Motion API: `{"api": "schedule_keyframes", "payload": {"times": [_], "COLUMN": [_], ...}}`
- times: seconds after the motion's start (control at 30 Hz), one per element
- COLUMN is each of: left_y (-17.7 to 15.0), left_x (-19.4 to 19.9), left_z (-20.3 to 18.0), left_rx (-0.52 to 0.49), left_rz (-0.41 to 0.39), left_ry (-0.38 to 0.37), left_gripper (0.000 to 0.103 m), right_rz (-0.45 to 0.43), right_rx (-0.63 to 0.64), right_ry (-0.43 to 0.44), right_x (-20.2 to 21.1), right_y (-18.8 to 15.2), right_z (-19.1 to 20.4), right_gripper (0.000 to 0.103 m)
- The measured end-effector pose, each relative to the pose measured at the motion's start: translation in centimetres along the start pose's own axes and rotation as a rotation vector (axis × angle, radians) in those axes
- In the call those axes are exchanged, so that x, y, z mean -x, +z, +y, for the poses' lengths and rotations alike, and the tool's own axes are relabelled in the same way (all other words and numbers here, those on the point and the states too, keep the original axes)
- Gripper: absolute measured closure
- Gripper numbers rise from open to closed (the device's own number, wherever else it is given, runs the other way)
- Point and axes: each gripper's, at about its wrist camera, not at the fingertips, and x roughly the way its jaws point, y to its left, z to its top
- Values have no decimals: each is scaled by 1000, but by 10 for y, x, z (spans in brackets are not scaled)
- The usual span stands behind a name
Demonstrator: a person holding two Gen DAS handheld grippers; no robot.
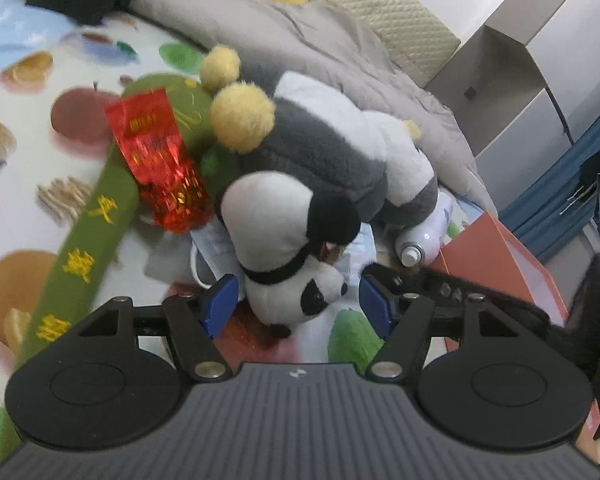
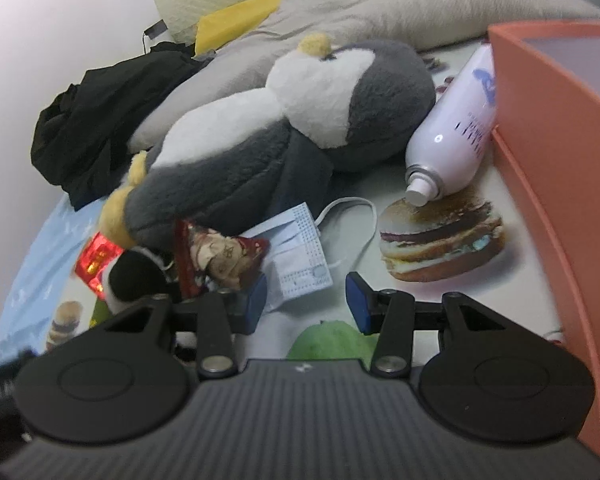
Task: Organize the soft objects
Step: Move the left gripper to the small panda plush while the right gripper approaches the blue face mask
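Panda plush [image 1: 296,264] sits btwn left gripper [image 1: 298,304] jaws, spread wide, lined up to grab. Right gripper [image 2: 306,300] released too, over face mask [image 2: 300,248] beside penguin plush [image 2: 260,136].

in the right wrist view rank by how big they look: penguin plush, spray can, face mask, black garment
1. penguin plush
2. black garment
3. spray can
4. face mask

The spray can and face mask look close in size, and the mask lies nearer the camera, so that order is unsure.

Bed w/ fruit-and-burger print sheet [image 1: 16,168]. Gray quilt [image 1: 320,40] bunched by quilted cream headboard [image 1: 400,8]. White wall [image 2: 60,20] behind. Gray cabinet [image 1: 540,60] beside bed. Soft, even light.
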Motion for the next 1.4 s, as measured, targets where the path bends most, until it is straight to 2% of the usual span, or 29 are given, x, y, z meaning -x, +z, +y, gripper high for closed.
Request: {"api": "schedule_keyframes", "payload": {"times": [0.1, 0.17, 0.2, 0.27, 0.33, 0.47, 0.73, 0.93, 1.17, 1.4], "left_y": [-5, -6, -6, -6, -6, -5, -2, -6, -22, -43], "left_x": [-9, -15, -16, -20, -23, -24, -5, 28, 71, 94], "left_z": [0, 2, 3, 6, 11, 16, 15, 10, 11, 17], "left_rx": [32, 56, 68, 107, 149, 189, 183, 159, 150, 128], "left_rz": [25, 36, 35, 33, 32, 30, 15, -1, -10, 27], "left_ry": [-12, -17, -7, -5, -13, -23, -21, -29, -25, 17], "left_gripper": [32, 32, 32, 32, 33, 42, 49, 50, 51, 50], "right_rz": [11, 22, 29, 29, 38, 47, 28, -14, -53, -53], "right_rx": [-11, -22, -29, -23, -22, -13, 1, 30, 54, 35], "right_ry": [27, 31, 34, 37, 49, 63, 63, 51, -11, -85], "right_x": [-11, -17, -19, -21, -23, -20, 8, 49, 91, 121], "right_y": [4, 5, 6, 6, 6, 5, 4, 0, -13, -43], "right_z": [-3, -4, -5, -5, -5, -2, 11, 21, 21, 15], "right_gripper": [56, 60, 66, 71, 84, 95, 96, 97, 97, 96]}}
